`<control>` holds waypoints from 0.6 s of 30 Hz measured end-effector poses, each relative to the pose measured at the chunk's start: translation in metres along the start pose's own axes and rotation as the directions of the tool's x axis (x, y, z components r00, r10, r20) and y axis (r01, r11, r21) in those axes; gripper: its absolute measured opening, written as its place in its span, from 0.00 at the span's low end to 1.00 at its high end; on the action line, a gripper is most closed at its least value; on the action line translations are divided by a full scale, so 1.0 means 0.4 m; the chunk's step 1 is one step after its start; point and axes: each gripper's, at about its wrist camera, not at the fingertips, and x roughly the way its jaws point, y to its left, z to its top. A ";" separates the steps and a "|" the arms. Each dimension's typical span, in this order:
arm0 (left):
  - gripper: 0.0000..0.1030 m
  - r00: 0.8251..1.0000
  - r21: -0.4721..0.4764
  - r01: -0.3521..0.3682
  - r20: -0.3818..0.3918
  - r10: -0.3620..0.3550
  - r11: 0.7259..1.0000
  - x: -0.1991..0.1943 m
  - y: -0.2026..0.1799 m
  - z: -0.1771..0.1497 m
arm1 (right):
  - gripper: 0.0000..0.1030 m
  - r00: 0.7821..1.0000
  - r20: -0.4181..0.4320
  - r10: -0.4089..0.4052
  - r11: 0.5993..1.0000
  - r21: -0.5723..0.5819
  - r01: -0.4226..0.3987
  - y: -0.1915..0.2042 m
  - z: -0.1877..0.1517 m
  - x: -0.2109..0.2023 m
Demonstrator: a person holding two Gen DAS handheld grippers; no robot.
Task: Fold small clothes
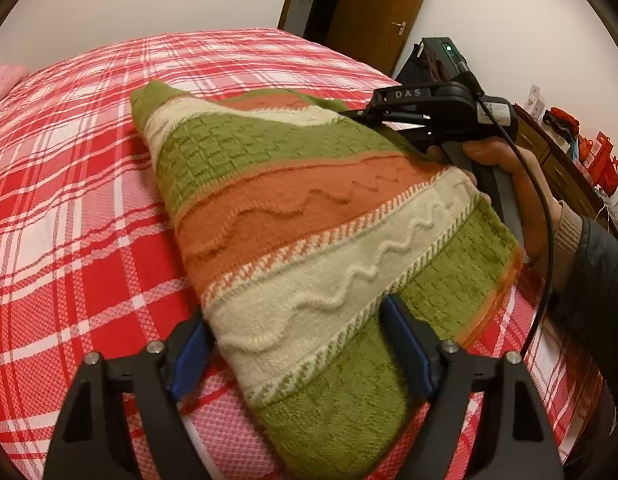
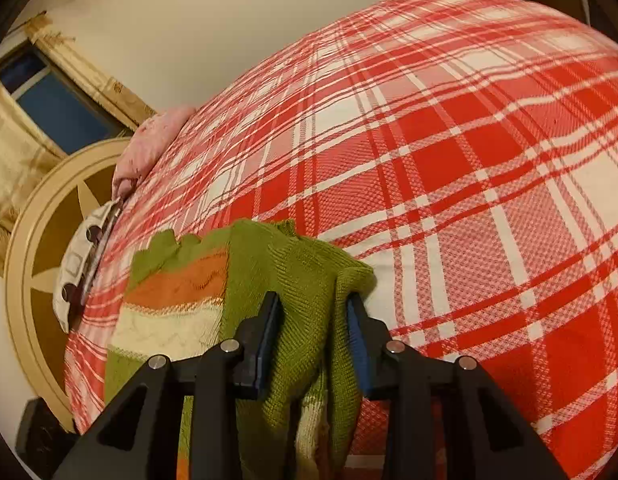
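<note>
A knitted sweater [image 1: 293,208] striped green, orange and cream lies partly raised over the red plaid bed [image 1: 69,200]. My left gripper [image 1: 297,340] stands open around its near green and cream end, blue pads close to both sides of the fabric. In the left wrist view my right gripper [image 1: 361,114], held by a person's hand [image 1: 509,172], grips the sweater's far right edge. The right wrist view shows that gripper [image 2: 313,320] shut on a bunched green fold of the sweater [image 2: 301,280], which fills the gap between its pads and hangs down below them.
The plaid bed [image 2: 469,160] spreads wide to the right. A pink pillow [image 2: 149,144] and a round headboard [image 2: 41,240] are at the bed's head, under a window [image 2: 57,100]. A brown door [image 1: 373,12] and a dresser with red items [image 1: 589,152] stand beyond the bed.
</note>
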 end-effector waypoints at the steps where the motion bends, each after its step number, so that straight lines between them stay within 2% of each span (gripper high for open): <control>1: 0.71 1.000 0.004 0.001 0.001 -0.001 1.000 -0.003 -0.004 -0.001 | 0.30 1.000 0.008 -0.015 1.000 -0.019 0.016 0.012 -0.004 -0.005; 3: 0.65 1.000 0.007 -0.006 0.003 0.006 1.000 -0.009 -0.006 -0.003 | 0.25 0.998 0.032 -0.046 0.997 -0.058 0.048 0.037 -0.013 -0.018; 7: 0.43 1.000 -0.002 -0.001 0.011 0.001 1.000 -0.029 -0.001 -0.006 | 0.21 0.994 0.077 -0.074 0.995 -0.061 0.079 0.062 -0.017 -0.048; 11: 0.26 1.000 -0.002 -0.008 0.018 0.008 1.000 -0.056 0.005 -0.007 | 0.18 0.991 0.117 -0.061 0.996 -0.061 0.069 0.086 -0.020 -0.095; 14: 0.19 1.000 0.002 -0.010 0.029 0.010 1.000 -0.083 0.002 -0.010 | 0.17 0.990 0.134 -0.053 0.996 -0.070 0.062 0.118 -0.020 -0.126; 18: 0.17 0.998 -0.008 0.001 0.058 -0.001 1.000 -0.130 0.001 -0.017 | 0.16 0.989 0.140 -0.041 0.995 -0.086 0.054 0.161 -0.026 -0.150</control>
